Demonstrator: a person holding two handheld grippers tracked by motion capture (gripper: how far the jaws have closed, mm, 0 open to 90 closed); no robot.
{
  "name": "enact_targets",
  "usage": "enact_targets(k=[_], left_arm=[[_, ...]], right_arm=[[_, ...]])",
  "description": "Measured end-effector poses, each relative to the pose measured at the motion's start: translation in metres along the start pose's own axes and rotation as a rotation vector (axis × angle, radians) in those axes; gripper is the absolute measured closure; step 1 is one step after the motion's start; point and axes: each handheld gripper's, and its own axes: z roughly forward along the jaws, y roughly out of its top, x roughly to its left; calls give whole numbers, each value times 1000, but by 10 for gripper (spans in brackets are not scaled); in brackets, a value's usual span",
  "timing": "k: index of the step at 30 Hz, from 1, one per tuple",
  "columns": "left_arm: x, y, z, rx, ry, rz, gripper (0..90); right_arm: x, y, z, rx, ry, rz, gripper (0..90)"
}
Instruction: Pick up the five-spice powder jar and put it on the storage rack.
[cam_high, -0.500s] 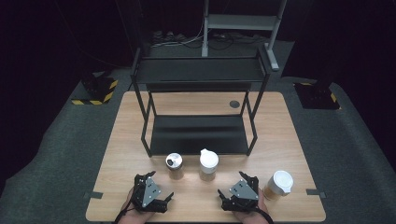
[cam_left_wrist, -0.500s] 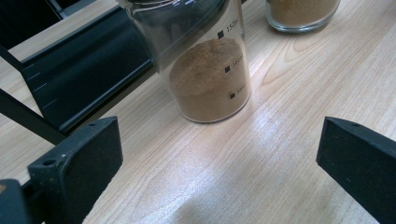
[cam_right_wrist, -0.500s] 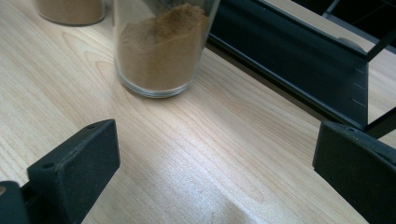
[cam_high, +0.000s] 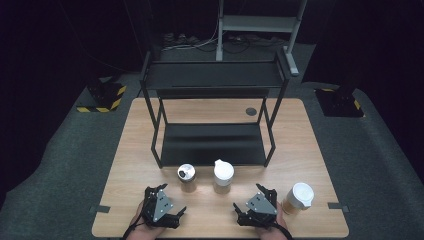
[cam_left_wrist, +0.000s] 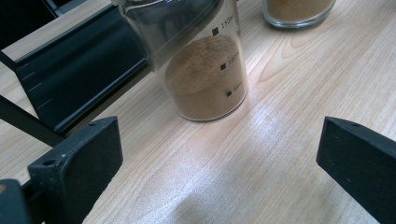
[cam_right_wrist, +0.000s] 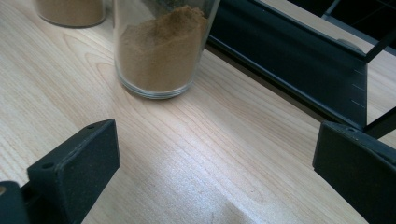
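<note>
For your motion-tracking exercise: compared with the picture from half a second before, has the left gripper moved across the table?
No. In the high view the left gripper sits at the same spot, below the left jar and near the table front edge.

Upright powder-filled glass jars (cam_high: 188, 178) on table

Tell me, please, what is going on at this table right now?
A person holds a claw in each hand at the near edge of the wooden table. The left claw and right claw are both open and hold nothing. Three jars of brown powder stand in front of a black shelf rack: the left jar, the middle jar and the right jar. None is touched yet.
</note>
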Motion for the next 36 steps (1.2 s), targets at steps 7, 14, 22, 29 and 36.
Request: enact_targets(k=[7,14,22,29,36], left_arm=[[0,-2,-1,-10,4,-9,7],[5,-7,-4,-32,-2,-48,4],[7,-4,-8,-47,7,-75,4],[10,-1,-12,-62,-2,-96,5],[9,4,-15,-72,-8,-104,6]], right_arm=[[-3,0,0,-1,5,24,0],[-4,0,0,0,5,29,0],[-7,-1,0,-3,7,55,0],[-5,-1,0,-4,4,48,0],[-4,-1,0,-2,4,35,0]])
